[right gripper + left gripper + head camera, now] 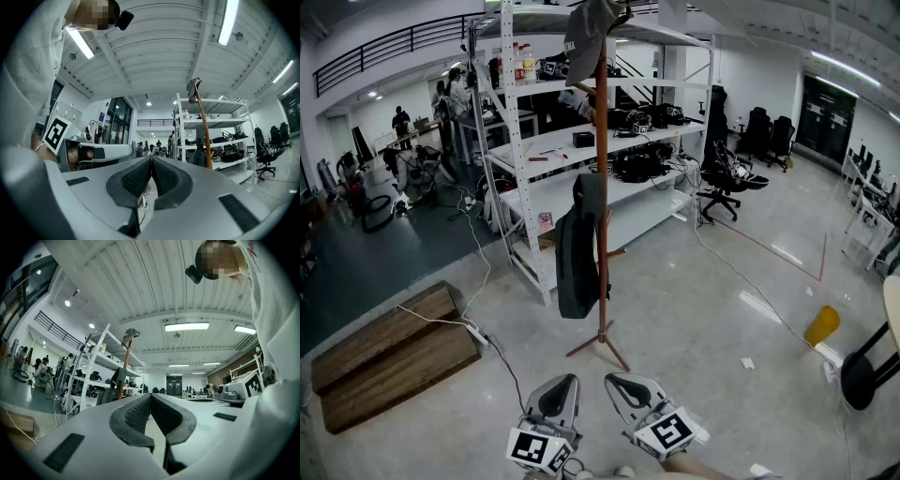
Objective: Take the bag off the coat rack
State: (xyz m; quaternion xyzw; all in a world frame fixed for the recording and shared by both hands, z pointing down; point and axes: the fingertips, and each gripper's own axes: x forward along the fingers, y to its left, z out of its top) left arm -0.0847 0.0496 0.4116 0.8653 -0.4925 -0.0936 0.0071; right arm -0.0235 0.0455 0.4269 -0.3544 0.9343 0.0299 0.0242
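Coat rack (602,141) stands on the floor ahead. The dark bag (577,253) hangs off a peg halfway up its pole, on the left side, below a cap (589,33) at the top. It looks like soft, slumped fabric of moderate weight, so I'd pinch the top loop or strap by the peg and lift up and off. Left gripper (566,379) and right gripper (612,379) have jaws closed on nothing, low and well apart from the rack.

Coat rack (602,141) top cut off by head view's upper edge. Bag (577,248): its hook pt hidden behind the bag. Left tongs (564,382) & right tongs (614,382): rear ends cut at btm edge. Yellow obj (822,324) too small to ID.
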